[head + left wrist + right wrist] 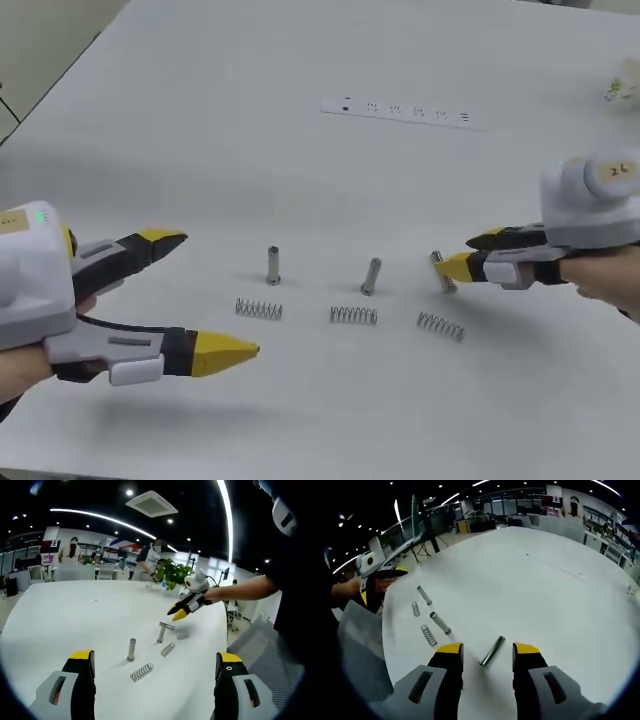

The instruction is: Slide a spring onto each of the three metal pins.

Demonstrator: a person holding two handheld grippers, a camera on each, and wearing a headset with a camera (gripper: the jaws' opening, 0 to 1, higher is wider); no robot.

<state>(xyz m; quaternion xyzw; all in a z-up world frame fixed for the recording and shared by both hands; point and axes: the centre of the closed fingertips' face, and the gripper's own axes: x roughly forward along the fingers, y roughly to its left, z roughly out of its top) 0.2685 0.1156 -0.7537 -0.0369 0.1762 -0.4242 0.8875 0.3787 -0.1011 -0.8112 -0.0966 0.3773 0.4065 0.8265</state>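
**Step in hand.** Judged as the opening pickup. No spring is on a pin yet, and all three springs lie flat on the counter (150, 120). The right tongs (488, 650) are set about the right pin (442, 272), which looks like the first item to be taken.

**Right tongs.** Spread, pinching nothing. The right pin stands to the right of the middle pin (371, 277) and leans. In the right gripper view it lies between the two jaws with a gap on either side, so no contact is confirmed.

**Left tongs** (200, 293). Spread wide and empty, well to the left of the middle pin and out beyond the left pin (273, 265).

**Springs.**
- The middle spring (353, 315) lies just beside the middle pin, on the person's side.
- The left spring (259, 309) lies to the left of the middle pin, on the same near line.
- The right spring (441, 326) lies to the right of the middle pin, close under the tips of the right tongs.

**Next move, as judged.**
- The right tongs need to press together squarely on the pin's shaft and hold it steady with one end free.
- The left tongs need to cross to a spring and pinch it lightly by the coils so the bore stays open.
- The spring then has to be lined up end-on with the pin.

**Risk.** A thin spring lying flat on a smooth counter may roll or slip from the jaws.
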